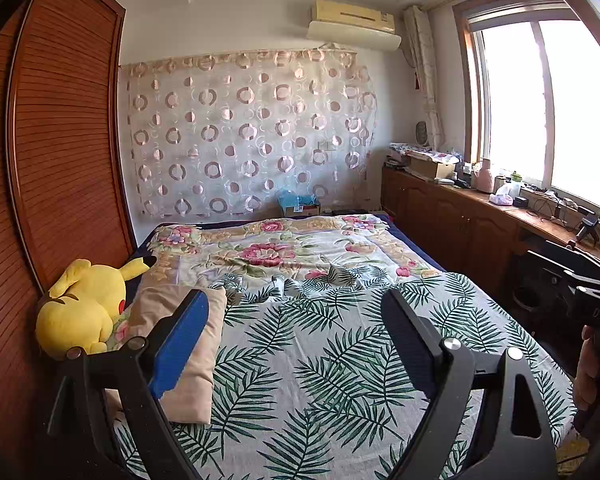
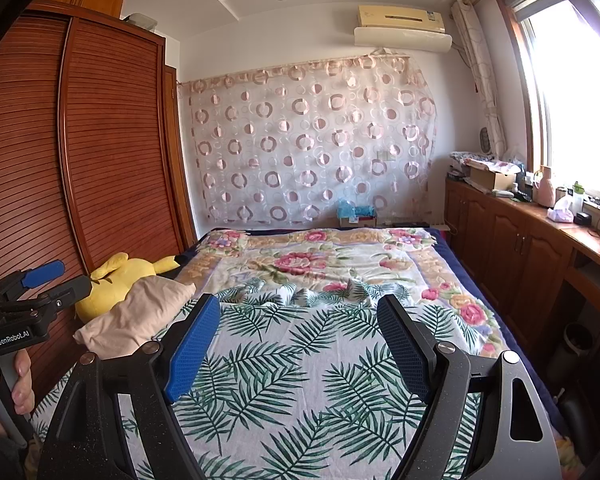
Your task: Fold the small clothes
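My left gripper [image 1: 294, 297] stands open over a leaf-print sheet [image 1: 324, 360] spread on the bed, with nothing between its blue pads. My right gripper [image 2: 297, 300] hangs beside it over the same sheet [image 2: 292, 380], also open and empty. In the right wrist view the left gripper [image 2: 62, 279] shows at the left edge, held by a hand [image 2: 8, 384]. The right gripper's black body [image 1: 592, 300] shows at the right edge of the left wrist view. The sheet's far edge is rumpled [image 1: 284, 284]. I cannot pick out any small garment.
A beige pillow [image 1: 188, 344] and a yellow plush toy [image 1: 84, 312] lie at the bed's left side against a slatted wooden wardrobe [image 1: 60, 140]. A floral blanket [image 1: 292, 248] covers the far half. Wooden cabinets [image 1: 460, 224] with clutter run under the window on the right.
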Tool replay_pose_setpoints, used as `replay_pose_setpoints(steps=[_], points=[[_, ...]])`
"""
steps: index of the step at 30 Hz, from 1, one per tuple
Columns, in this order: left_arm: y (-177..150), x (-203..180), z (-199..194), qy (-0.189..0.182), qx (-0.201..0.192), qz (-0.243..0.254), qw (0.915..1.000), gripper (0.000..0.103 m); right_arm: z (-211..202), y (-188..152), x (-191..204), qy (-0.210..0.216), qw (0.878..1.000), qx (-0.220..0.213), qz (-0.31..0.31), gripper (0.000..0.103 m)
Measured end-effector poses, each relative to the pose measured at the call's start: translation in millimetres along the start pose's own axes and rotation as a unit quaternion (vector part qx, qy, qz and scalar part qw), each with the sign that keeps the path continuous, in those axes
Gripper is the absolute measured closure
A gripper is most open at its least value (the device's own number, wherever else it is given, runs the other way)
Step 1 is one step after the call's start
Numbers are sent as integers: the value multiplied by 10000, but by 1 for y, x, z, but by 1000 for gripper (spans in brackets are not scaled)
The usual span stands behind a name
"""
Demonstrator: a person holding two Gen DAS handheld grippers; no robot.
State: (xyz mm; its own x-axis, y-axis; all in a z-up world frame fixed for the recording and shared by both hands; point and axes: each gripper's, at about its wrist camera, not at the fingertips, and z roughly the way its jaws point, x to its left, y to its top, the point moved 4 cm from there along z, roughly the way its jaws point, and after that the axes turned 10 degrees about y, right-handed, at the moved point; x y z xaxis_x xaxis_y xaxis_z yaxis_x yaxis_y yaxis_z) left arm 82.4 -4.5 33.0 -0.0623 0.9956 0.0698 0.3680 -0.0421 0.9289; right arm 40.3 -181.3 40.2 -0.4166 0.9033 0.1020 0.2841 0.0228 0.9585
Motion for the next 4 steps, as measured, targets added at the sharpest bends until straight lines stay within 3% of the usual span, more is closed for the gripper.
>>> replay_pose_setpoints(steps=[4], points=[[0,0,0,-1,-1,3,10000,14,0,-1,1,2,10000,0,6,21]])
